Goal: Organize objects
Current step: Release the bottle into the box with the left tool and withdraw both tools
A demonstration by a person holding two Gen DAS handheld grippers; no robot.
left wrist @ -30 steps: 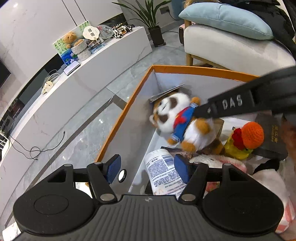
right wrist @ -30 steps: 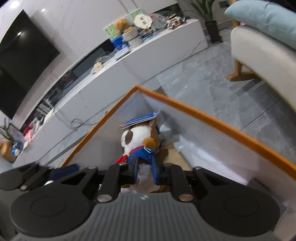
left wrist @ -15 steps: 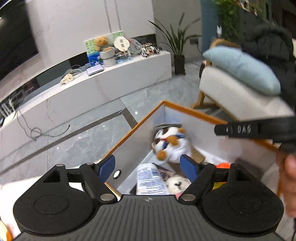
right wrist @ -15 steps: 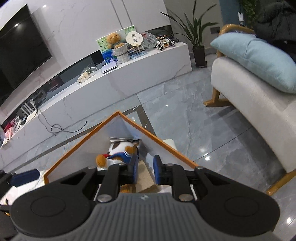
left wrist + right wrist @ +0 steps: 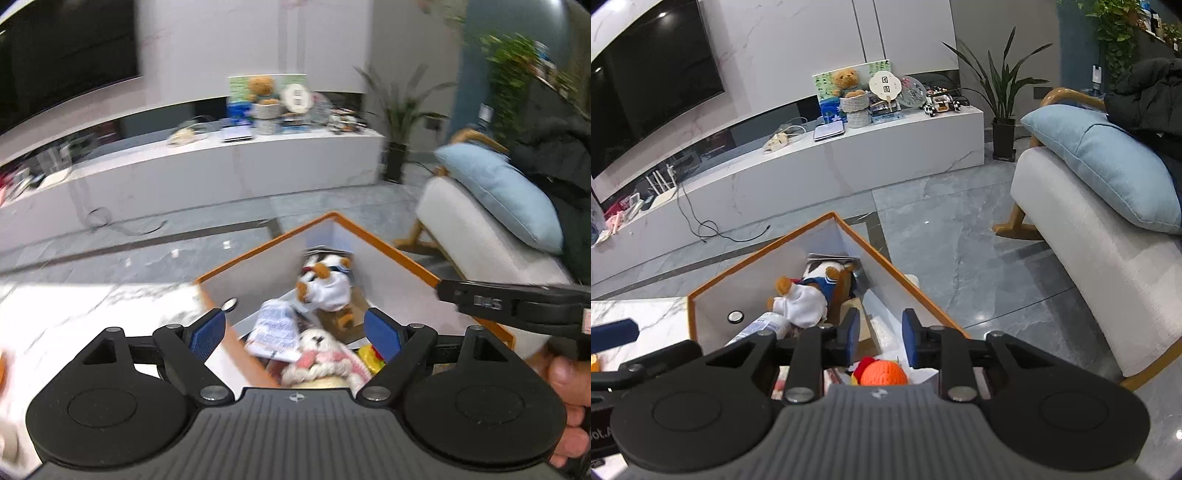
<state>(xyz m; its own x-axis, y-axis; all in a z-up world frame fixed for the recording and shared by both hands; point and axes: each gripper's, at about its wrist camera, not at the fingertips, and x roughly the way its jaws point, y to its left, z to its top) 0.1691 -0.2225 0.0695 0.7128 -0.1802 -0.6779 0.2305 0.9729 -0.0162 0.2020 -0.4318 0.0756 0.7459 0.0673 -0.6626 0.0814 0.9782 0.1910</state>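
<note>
- My left gripper (image 5: 295, 334) is spread wide, its blue pads (image 5: 207, 334) far apart, with nothing between them and nothing touching them.
- It hangs above the near corner of the box (image 5: 384, 245), looking down into it; the view is blurred.
- My right gripper (image 5: 878, 338) has its pads (image 5: 852, 334) apart by a narrower gap, and that gap is empty too.
- It sits over the box (image 5: 768, 251) as well, clear of everything inside.
- In the left view the right gripper's body (image 5: 517, 304) crosses the right edge, with my hand (image 5: 570, 402) wrapped round its handle.
- The plush dog (image 5: 809, 293) lies on its side in the far corner of the box, white belly toward me, blue and red outfit, tan paws out.
- A flat booklet (image 5: 831, 256) leans against the corner just behind its head.
- A white tube (image 5: 761, 326) with blue print lies touching the dog's near side, along the left wall.
- A white and pink plush (image 5: 321, 354) lies nearer me, below the tube.
- An orange knitted ball (image 5: 882, 373) on a yellow toy sits just under my right gripper's pads.
- The box is white inside with an orange rim, standing against a marble table (image 5: 646, 317) on the grey floor (image 5: 960, 229).
</note>
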